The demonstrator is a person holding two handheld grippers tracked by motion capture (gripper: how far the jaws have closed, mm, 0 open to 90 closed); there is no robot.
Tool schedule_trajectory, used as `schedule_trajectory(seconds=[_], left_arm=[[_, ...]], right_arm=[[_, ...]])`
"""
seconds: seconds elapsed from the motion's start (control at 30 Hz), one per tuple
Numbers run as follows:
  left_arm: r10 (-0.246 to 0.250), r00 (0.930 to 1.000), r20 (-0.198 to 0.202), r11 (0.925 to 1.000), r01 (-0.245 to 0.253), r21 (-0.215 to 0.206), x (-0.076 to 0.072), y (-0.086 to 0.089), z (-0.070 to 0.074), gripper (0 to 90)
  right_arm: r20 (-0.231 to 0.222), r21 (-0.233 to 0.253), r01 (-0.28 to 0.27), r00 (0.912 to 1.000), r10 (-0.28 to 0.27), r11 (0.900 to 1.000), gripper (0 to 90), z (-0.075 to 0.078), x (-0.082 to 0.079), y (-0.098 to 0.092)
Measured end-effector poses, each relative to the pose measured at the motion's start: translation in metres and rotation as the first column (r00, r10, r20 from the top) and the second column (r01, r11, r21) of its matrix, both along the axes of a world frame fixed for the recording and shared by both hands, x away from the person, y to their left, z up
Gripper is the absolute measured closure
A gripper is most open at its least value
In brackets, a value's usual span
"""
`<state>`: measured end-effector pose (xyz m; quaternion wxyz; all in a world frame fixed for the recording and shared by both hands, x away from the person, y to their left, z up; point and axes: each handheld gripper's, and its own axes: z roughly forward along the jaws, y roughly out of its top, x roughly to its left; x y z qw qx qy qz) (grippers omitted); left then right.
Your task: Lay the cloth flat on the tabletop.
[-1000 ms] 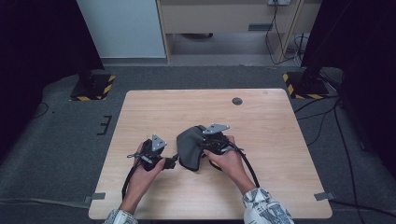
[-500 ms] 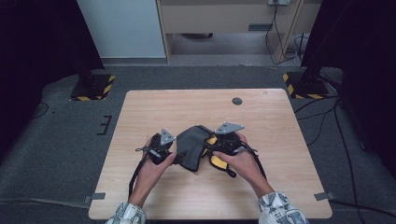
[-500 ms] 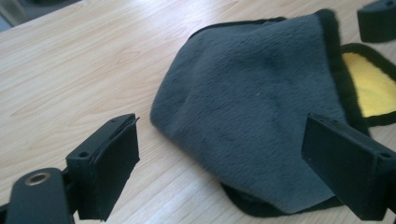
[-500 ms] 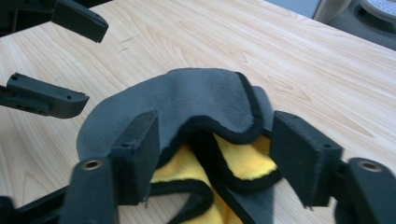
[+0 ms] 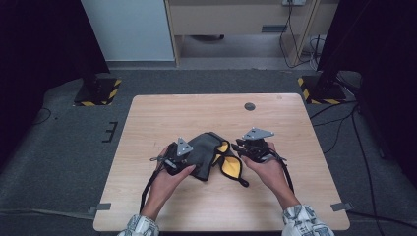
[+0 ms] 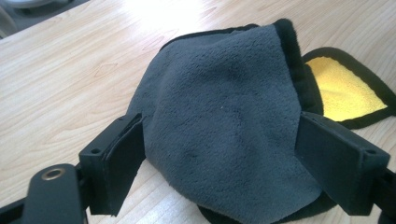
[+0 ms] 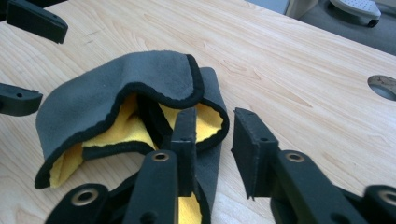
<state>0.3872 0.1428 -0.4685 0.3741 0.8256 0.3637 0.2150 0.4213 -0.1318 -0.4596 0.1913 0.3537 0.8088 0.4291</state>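
High view: the grey fleece cloth with yellow lining and black edging (image 5: 209, 156) lies crumpled on the pale wooden table (image 5: 162, 113), near its middle, between my two grippers. Against half a second ago, my right gripper (image 5: 242, 149) has drawn off to the right, so a yellow flap now lies exposed.

Left gripper view: my left gripper (image 6: 219, 168) stands wide open, jaws straddling the grey bulge, gripping nothing.

Right gripper view: jaws parted, one beside the cloth's folded edge, nothing clamped. My judgement: the cloth is released, and regrasping comes next.
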Motion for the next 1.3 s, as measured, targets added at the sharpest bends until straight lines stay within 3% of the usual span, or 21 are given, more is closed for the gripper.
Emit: schedule_trajectory(seconds=[0.17,0.27,0.4,0.67,1.03,1.3], left_arm=[[-0.010,0.9999,0.000,0.9999,0.010,-0.005,0.002,-0.006,0.003,15.3],[-0.011,0.9997,-0.020,0.9994,0.011,-0.032,0.003,-0.009,0.006,16.0],[-0.002,1.0000,-0.008,0.9997,0.002,-0.023,0.004,-0.011,0.009,18.7],[-0.003,0.9999,-0.015,0.9999,0.002,-0.017,0.010,-0.026,0.010,18.5],[-0.021,0.9998,-0.007,0.9996,0.021,-0.019,0.023,-0.045,0.007,11.2],[-0.018,0.9996,-0.022,0.9998,0.018,0.000,0.035,-0.056,0.000,15.8]], right_arm=[[-0.007,-0.017,-0.005,1.0000,0.005,1.000,77.0,-0.006,0.001,-0.001],[-0.015,-0.011,-0.011,0.9998,0.011,1.000,80.3,-0.010,0.000,-0.001],[-0.026,-0.020,-0.025,0.9994,0.024,0.999,80.1,-0.016,-0.003,-0.001],[-0.048,-0.028,-0.032,0.9983,0.031,0.999,75.3,-0.032,-0.004,0.003],[-0.061,-0.030,-0.042,0.9973,0.040,0.999,59.5,-0.044,-0.003,0.006],[-0.077,-0.027,-0.032,0.9966,0.030,0.999,61.3,-0.053,-0.003,0.001]])
